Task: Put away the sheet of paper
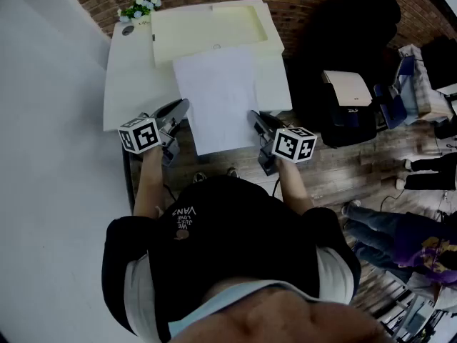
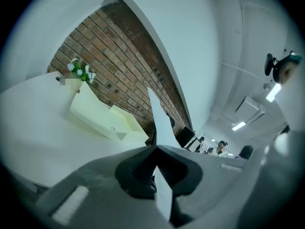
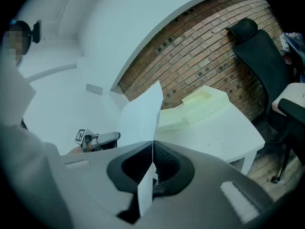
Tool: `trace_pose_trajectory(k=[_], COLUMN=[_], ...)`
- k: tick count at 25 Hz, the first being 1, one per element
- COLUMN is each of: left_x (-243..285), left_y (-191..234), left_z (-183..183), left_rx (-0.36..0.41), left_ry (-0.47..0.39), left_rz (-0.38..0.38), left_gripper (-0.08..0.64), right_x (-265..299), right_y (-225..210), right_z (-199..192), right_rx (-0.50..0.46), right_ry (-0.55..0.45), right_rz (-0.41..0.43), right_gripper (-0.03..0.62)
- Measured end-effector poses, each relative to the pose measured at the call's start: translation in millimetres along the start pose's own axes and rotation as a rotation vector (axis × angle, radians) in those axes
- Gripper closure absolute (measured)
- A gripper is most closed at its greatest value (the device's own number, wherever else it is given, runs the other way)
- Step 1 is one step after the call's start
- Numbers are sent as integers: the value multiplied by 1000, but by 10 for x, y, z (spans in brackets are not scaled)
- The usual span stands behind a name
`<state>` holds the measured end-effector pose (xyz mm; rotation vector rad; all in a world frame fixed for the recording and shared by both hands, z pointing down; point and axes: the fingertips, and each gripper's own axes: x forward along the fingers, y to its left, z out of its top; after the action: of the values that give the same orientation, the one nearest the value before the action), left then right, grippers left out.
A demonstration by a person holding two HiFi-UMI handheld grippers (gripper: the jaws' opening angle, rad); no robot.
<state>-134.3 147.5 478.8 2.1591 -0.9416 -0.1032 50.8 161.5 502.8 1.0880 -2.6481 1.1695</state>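
I hold the sheet of paper (image 1: 218,102) by its near side edges, left gripper (image 1: 181,107) and right gripper (image 1: 254,117) both clamped on it, so it spans flat over the table (image 1: 132,84) edge, facing the cream tray (image 1: 211,27), likely its destination.

An office: black swivel chair (image 3: 257,51) by a brick wall (image 3: 200,56); white table (image 3: 214,132); wooden floor (image 1: 343,170)

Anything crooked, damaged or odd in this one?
Nothing stands out. The sheet of paper looks undamaged, pinched at its side edges by the left tongs and right tongs, and reaches past the near edge of the table. The cream tray sits squarely behind it.
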Motion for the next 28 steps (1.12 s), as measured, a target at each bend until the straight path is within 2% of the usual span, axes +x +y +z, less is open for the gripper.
trace_pose_trajectory(k=[20, 28], left_x=[34, 183], left_y=[-72, 1], left_z=[-223, -26], left_rx=[-40, -38], left_ry=[-120, -112], left_rz=[95, 84], left_gripper=[561, 561], right_x=[-83, 70], right_y=[-177, -273], right_z=[47, 235], right_rx=[3, 20], right_ry=[39, 30], right_rz=[119, 114], right_gripper=[592, 592])
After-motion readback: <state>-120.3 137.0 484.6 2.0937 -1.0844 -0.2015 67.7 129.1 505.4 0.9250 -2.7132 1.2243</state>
